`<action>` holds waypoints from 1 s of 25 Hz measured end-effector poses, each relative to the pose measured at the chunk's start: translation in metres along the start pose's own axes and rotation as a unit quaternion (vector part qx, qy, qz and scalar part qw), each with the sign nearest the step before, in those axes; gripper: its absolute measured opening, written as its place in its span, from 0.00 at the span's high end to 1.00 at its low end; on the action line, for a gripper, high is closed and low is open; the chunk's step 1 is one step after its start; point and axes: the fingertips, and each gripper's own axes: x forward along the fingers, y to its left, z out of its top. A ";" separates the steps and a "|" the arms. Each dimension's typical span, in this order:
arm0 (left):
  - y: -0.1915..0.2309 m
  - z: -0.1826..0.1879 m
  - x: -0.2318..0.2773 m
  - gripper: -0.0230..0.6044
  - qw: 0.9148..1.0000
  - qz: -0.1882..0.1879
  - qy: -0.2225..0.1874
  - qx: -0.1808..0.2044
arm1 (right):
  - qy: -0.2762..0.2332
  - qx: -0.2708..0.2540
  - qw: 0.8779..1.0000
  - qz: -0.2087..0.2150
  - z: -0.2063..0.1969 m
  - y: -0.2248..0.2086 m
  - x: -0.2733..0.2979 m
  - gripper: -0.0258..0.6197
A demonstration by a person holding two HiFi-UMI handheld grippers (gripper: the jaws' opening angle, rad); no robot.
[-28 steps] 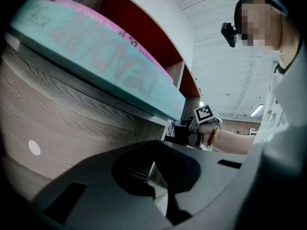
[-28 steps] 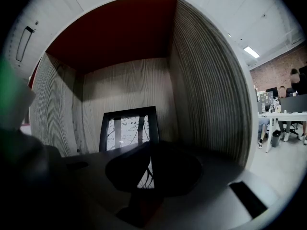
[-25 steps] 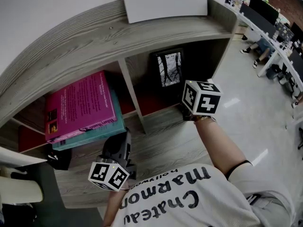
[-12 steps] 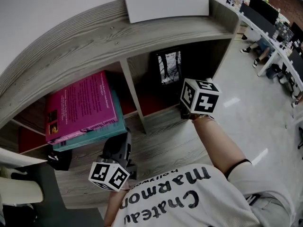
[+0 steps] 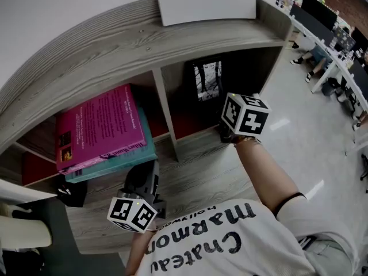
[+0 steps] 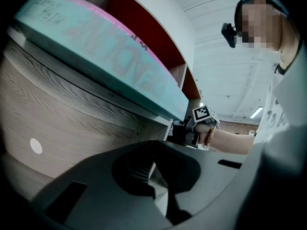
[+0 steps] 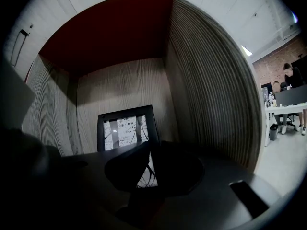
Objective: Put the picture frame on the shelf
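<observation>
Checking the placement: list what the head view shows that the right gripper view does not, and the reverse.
Head view only: the pink book lying on the teal book in the left compartment, and a white board on top. Right gripper view only: the right gripper jaws, opening, with nothing between them. Both: the picture frame standing at the back of the shelf right compartment.
</observation>
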 end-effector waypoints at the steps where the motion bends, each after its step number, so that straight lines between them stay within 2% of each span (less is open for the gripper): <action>1: 0.001 0.001 -0.001 0.94 1.000 0.000 -0.001 0.000 | 0.001 0.001 1.000 0.001 0.000 0.000 0.000 0.82; 25: 0.003 0.011 -0.023 0.94 1.000 0.018 -0.004 0.021 | 0.003 0.016 1.000 0.004 -0.004 -0.005 -0.004 0.80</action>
